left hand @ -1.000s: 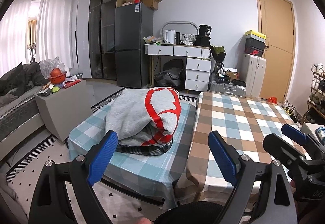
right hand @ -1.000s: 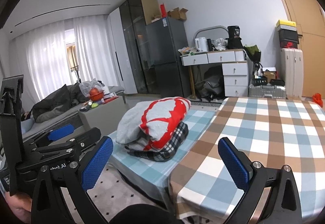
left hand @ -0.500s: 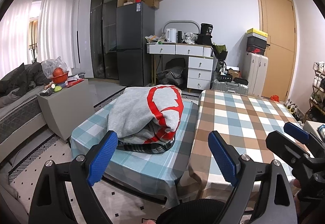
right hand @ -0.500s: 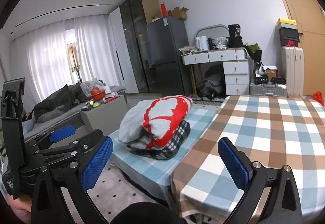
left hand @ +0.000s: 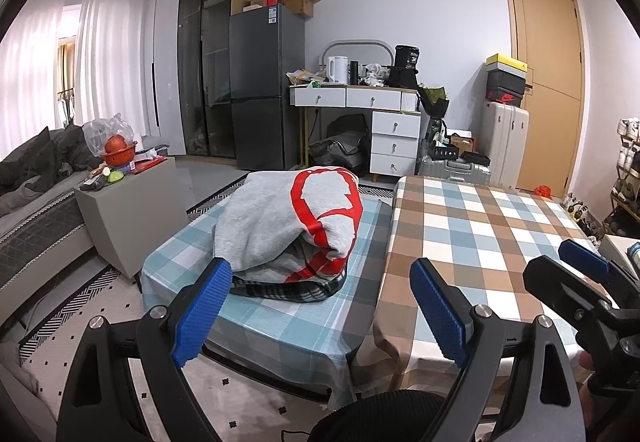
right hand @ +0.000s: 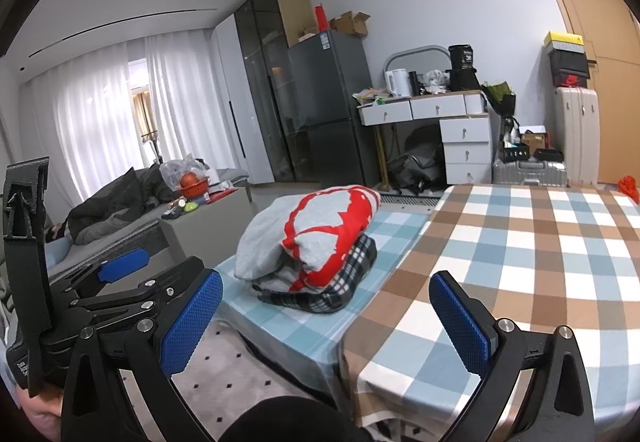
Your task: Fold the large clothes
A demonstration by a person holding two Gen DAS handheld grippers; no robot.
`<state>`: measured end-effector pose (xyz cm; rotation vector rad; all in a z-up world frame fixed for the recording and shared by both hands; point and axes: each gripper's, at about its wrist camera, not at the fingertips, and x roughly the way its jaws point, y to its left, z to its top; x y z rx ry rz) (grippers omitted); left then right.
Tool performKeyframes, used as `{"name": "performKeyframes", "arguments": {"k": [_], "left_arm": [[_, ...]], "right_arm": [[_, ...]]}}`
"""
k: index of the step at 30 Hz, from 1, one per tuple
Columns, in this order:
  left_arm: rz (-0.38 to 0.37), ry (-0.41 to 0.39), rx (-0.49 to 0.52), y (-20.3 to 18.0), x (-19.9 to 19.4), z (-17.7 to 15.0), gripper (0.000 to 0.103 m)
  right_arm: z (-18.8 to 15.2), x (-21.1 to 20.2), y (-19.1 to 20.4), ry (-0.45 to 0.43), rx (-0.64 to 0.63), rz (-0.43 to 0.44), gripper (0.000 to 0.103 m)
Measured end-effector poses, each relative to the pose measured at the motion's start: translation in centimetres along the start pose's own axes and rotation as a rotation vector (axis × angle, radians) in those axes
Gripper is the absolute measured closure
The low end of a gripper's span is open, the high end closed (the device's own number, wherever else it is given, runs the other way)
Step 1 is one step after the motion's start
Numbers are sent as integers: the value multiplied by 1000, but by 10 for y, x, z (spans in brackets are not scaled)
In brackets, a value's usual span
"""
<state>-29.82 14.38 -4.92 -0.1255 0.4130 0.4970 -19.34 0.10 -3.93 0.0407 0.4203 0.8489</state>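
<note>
Both the left gripper (left hand: 318, 312) and right gripper (right hand: 326, 318) are hovering released and empty short of the tables, while the grey-and-red garment (left hand: 288, 228) is lying bundled on a plaid one (right hand: 340, 278), fitting either a stacked finish or a pickup

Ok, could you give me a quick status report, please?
Left gripper and right gripper open, empty. Grey-red sweatshirt piled on plaid garment, blue-check table. Nothing in the way.

My left wrist cam sits low, off the near edge of the blue-checked table (left hand: 280, 326), facing the far wall. My right wrist cam is beside it, angled left. Both share the folded grey-and-red sweatshirt pile (left hand: 288, 230) (right hand: 308, 238) and the brown-checked table (left hand: 480, 234) (right hand: 540, 242).
</note>
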Motion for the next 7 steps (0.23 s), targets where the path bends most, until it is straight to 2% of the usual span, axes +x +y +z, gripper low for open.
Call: {"name": "performKeyframes", "arguments": {"k": [7], "left_arm": [[-4,-19,13,-2,0,0,15]], "right_arm": [[-1,1,-2,2,10,8,0]]}}
